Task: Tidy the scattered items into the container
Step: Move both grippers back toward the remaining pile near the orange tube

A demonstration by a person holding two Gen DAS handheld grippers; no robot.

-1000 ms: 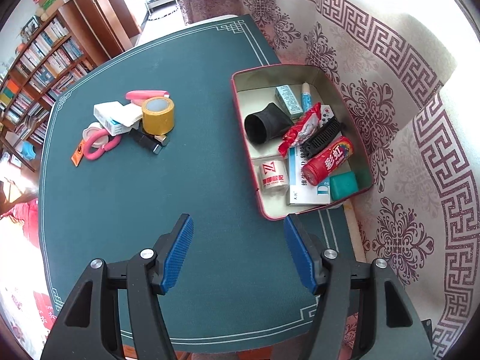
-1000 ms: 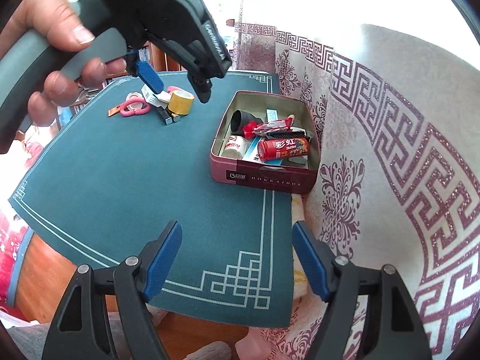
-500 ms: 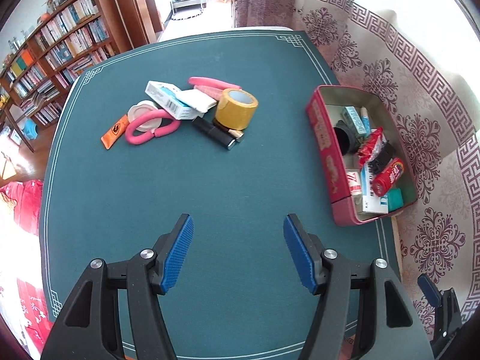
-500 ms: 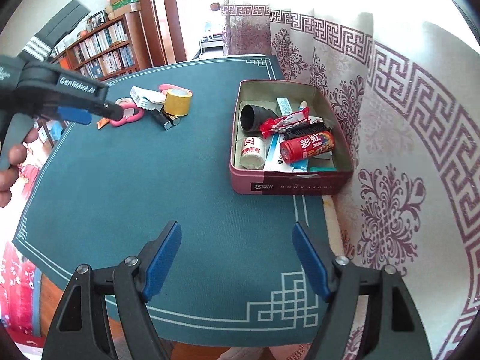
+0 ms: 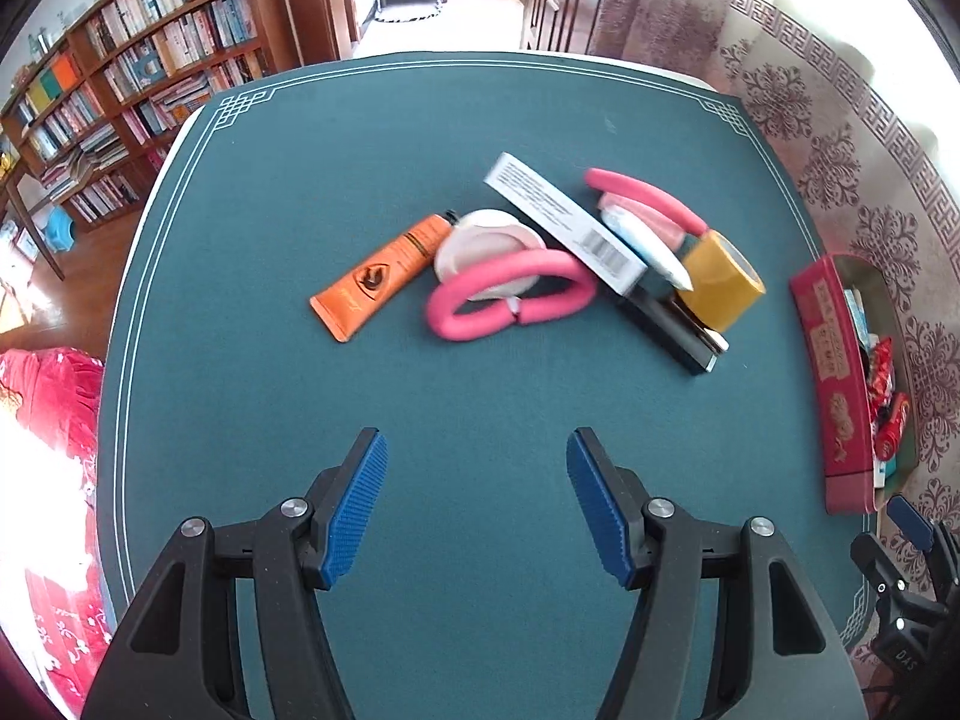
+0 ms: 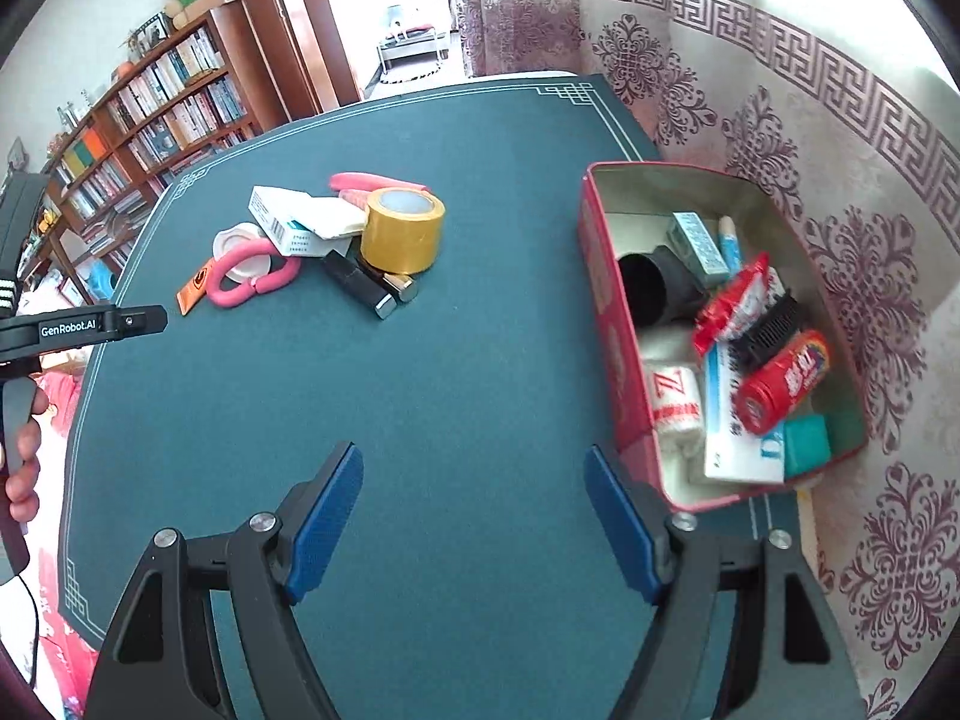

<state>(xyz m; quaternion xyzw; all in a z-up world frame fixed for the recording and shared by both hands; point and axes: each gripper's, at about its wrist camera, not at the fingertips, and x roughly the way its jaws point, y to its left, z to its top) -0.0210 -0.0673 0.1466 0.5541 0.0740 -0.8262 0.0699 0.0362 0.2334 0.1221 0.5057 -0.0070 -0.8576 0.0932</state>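
The left gripper [image 5: 474, 504] has been swung from the red rectangular tin [image 5: 831, 372] to the scattered pile around the yellow tape roll [image 5: 723, 282] on the green worktop [image 5: 300, 180]; both grippers' fingers are held apart, empty, so another pick is likely intended.

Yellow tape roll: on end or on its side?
On end. The yellow tape roll has its round face up, its core opening toward the camera, on the green mat.

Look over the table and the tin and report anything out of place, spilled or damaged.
Nothing looks spilled or broken. What is out of place is a loose heap on the green mat: an orange tube, pink foam loop, white box and yellow tape roll overlap outside the red tin, which already looks crowded.
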